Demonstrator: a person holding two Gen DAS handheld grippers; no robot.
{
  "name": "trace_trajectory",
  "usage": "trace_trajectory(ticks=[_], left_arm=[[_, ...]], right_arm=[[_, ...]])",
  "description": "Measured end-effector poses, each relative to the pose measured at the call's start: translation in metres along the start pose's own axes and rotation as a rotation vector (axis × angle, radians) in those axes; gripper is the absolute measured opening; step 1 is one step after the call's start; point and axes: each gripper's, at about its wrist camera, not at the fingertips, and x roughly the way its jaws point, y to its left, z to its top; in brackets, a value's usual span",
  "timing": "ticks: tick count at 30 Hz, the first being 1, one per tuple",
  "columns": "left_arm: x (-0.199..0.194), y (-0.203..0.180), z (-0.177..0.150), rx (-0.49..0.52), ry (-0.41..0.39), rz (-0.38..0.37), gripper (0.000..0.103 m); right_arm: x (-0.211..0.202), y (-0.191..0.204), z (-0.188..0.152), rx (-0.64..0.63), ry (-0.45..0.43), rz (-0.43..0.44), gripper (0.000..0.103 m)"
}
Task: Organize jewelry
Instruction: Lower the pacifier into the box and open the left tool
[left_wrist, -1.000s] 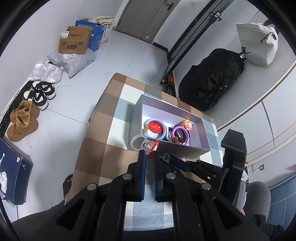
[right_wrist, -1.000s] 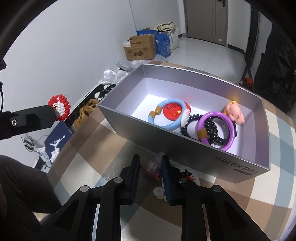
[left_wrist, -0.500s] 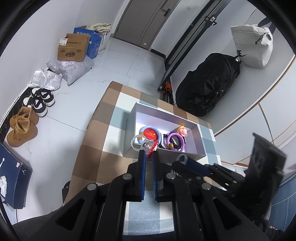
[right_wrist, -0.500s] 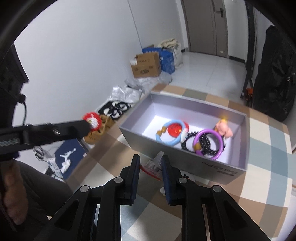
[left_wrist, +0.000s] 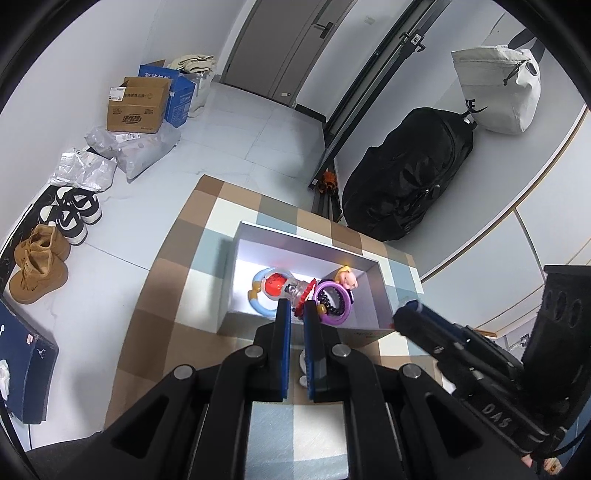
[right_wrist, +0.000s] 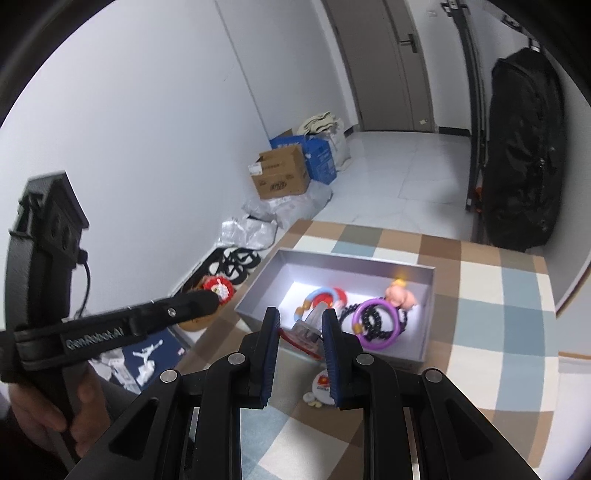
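Observation:
A grey open box (left_wrist: 236, 277) (right_wrist: 424, 295) sits on the checkered table and holds a blue ring with a red disc (left_wrist: 271, 286) (right_wrist: 321, 293), a purple ring (left_wrist: 334, 301) (right_wrist: 376, 319), black beads and a pink pig charm (left_wrist: 347, 278) (right_wrist: 400, 297). My left gripper (left_wrist: 297, 306) (right_wrist: 216, 295) is shut on a red-and-white beaded ornament (left_wrist: 304, 291) (right_wrist: 218, 286), held high above the table, level with the box's left side. My right gripper (right_wrist: 301, 321) (left_wrist: 406, 310) is shut on a clear packet with red trim (right_wrist: 306, 328), above the box's near wall.
A small round white tag (right_wrist: 321, 384) lies on the cloth in front of the box. On the floor left of the table are shoes (left_wrist: 37, 266), cardboard boxes (left_wrist: 136, 107) and plastic bags. A black bag (left_wrist: 406, 181) leans against the wall at the right.
Both grippers have risen well above the table, so the box looks smaller. The left gripper has carried its ornament over the box in its view. The right gripper has lifted the clear packet.

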Motion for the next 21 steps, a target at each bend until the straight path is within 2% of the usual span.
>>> trace_trajectory(ticks=[12, 19, 21], left_arm=[[0.022, -0.01, 0.013, -0.003, 0.022, -0.002, 0.003], [0.037, -0.02, 0.022, 0.004, 0.054, -0.006, 0.003], [0.037, -0.021, 0.023, 0.017, 0.035, 0.024, 0.003]], right_arm=[[-0.005, -0.022, 0.017, 0.045, -0.07, 0.011, 0.022], [0.002, -0.029, 0.025, 0.013, -0.081, 0.016, 0.022], [0.007, -0.032, 0.028, 0.022, -0.074, 0.013, 0.022]])
